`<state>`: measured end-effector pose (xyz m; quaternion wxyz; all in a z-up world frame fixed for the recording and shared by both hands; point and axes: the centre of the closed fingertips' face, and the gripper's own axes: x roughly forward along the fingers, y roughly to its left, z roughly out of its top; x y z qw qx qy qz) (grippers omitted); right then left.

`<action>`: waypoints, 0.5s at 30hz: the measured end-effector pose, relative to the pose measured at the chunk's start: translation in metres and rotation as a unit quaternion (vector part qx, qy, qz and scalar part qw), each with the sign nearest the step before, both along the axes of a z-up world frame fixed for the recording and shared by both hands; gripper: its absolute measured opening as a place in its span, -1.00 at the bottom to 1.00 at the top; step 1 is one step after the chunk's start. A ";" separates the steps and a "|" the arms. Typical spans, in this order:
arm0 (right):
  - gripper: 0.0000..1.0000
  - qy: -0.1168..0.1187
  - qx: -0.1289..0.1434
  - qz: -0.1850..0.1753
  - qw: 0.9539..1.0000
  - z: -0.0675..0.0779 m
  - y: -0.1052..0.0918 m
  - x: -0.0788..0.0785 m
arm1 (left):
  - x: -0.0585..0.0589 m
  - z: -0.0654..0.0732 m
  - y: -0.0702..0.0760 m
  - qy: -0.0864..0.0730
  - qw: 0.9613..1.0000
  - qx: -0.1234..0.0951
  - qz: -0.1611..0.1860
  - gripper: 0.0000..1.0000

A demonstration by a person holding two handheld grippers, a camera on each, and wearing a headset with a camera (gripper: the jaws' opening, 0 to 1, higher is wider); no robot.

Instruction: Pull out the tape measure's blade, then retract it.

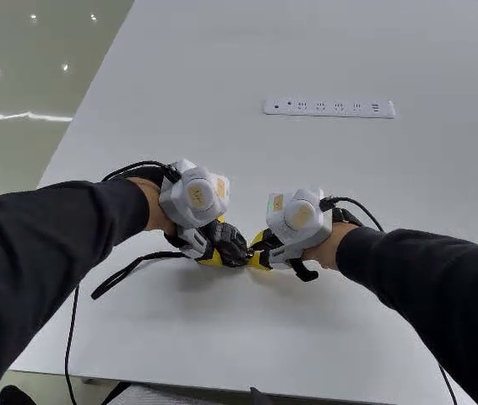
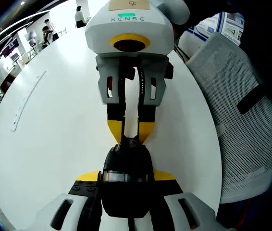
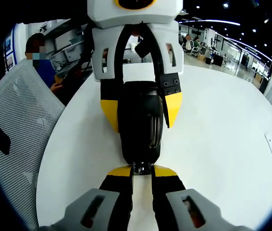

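Tape measure [image 2: 126, 190] clamped in left hand-held gripper [image 3: 141, 113], XENSE-marked right hand-held gripper [image 2: 130, 134] pinching tip [image 3: 141, 167]

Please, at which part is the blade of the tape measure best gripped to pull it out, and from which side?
Grip the small blade tip, which sticks out of the tape measure at the end facing away from the left gripper that clamps the case. Come head-on toward that end, in line with the case, so the pull probably runs straight. The right gripper pinches there.
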<state>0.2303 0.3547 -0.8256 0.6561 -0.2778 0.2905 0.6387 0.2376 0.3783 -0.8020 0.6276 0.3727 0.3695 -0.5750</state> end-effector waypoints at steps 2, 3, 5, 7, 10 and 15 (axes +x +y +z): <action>-0.80 -0.001 0.000 -0.001 1.000 0.000 -0.002 0.001 | 0.000 0.000 0.000 -0.001 1.000 0.001 0.001 -0.32; -0.80 0.001 -0.001 -0.004 1.000 0.000 -0.006 0.001 | 0.000 0.000 0.000 -0.001 1.000 0.001 0.001 -0.32; -0.80 0.001 -0.002 -0.006 1.000 0.000 -0.009 0.001 | 0.000 -0.001 0.000 -0.002 1.000 0.001 0.002 -0.32; -0.80 0.001 -0.005 -0.008 1.000 0.000 -0.013 0.000 | 0.000 -0.001 -0.001 -0.002 1.000 0.002 0.001 -0.32; -0.80 -0.002 -0.006 -0.007 1.000 -0.001 -0.016 0.000 | 0.000 -0.001 -0.001 -0.002 1.000 0.003 0.000 -0.31; -0.80 -0.005 -0.009 -0.005 1.000 -0.001 -0.020 0.001 | 0.000 -0.001 -0.001 -0.002 1.000 0.008 0.001 -0.31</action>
